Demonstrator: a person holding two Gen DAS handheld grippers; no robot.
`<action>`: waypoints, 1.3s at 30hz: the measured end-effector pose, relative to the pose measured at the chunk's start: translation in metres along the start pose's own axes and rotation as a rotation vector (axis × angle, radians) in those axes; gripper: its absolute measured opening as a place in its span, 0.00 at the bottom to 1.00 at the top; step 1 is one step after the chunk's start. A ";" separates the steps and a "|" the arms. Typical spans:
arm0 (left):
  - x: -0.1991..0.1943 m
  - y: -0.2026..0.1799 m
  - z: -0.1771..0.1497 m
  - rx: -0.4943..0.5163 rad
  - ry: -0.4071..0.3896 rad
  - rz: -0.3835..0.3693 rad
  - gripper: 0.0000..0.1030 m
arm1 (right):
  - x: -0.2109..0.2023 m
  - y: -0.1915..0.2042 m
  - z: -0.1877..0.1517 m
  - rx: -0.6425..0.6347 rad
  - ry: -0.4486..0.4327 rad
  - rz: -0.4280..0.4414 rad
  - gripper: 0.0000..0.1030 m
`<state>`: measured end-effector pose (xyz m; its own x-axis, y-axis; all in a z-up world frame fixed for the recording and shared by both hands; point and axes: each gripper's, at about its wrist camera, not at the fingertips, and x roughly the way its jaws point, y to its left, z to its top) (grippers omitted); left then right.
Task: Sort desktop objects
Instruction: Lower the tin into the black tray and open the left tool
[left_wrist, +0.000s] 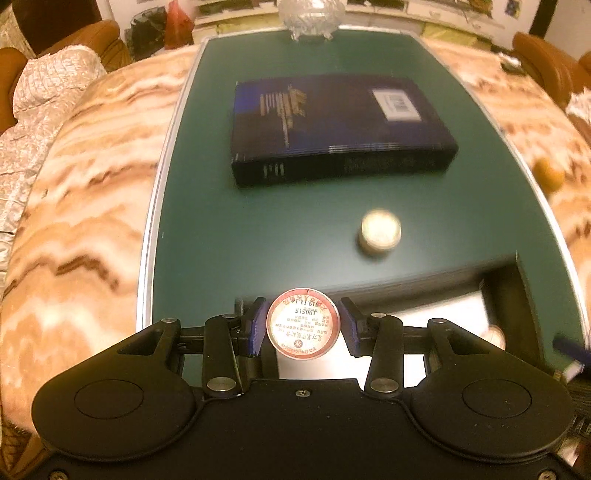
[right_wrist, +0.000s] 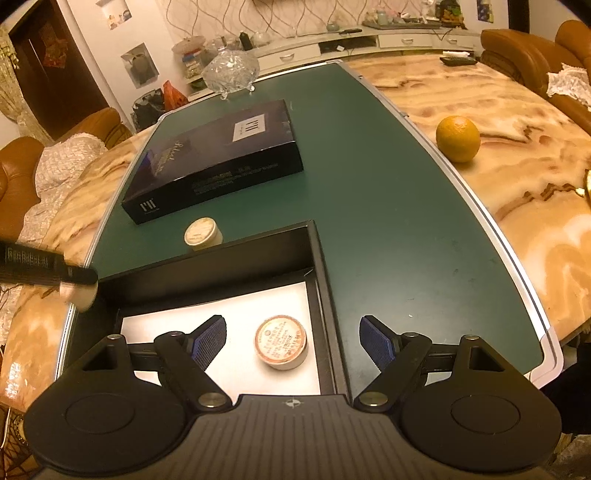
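The left hand-held gripper (left_wrist: 302, 328) is clamped on a small round tin (left_wrist: 302, 324), its blue pads pressing either side of the red-rimmed printed lid, and the tin hangs clear above the near end of the green surface (left_wrist: 207, 236). Just beyond and to the right of it lies the open black box (right_wrist: 317, 258) with a pale liner, where one matching tin (right_wrist: 281, 343) already sits. A third tin (right_wrist: 203, 234) rests on the green mat between the black box and the long dark blue box (right_wrist: 218, 162) farther off.

The step in hand looks like carrying the gripped tin over the box wall and setting it down on the liner. To do that well, I'd keep the tin level (the lid faces the camera now, so a tilt could let it slip between the pads), clear the raised black rim before lowering, and aim for bare liner on the left of the tin already inside so the two don't knock together. Lower until it rests, then release.

The right hand-held gripper (right_wrist: 293, 341) stands with its jaws wide apart and nothing pressed between them, hovering over the near right part of the box; it would do well to stay out of the left one's path. An orange (right_wrist: 458, 138) lies on the marble top, well off to the far right.
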<state>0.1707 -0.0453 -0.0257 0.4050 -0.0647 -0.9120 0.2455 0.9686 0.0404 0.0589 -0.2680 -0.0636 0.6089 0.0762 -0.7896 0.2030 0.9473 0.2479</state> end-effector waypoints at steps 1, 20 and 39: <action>0.002 -0.002 -0.006 0.010 0.009 0.014 0.40 | 0.000 0.000 -0.001 0.000 0.000 0.000 0.80; 0.052 -0.012 -0.047 0.030 0.143 0.039 0.40 | -0.011 -0.001 -0.007 0.007 -0.008 -0.011 0.80; 0.041 -0.013 -0.047 0.019 0.088 -0.007 0.59 | -0.016 -0.008 0.009 0.026 -0.041 -0.043 0.80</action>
<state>0.1424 -0.0490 -0.0828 0.3240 -0.0494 -0.9448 0.2648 0.9634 0.0404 0.0546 -0.2793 -0.0484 0.6303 0.0223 -0.7760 0.2489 0.9410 0.2291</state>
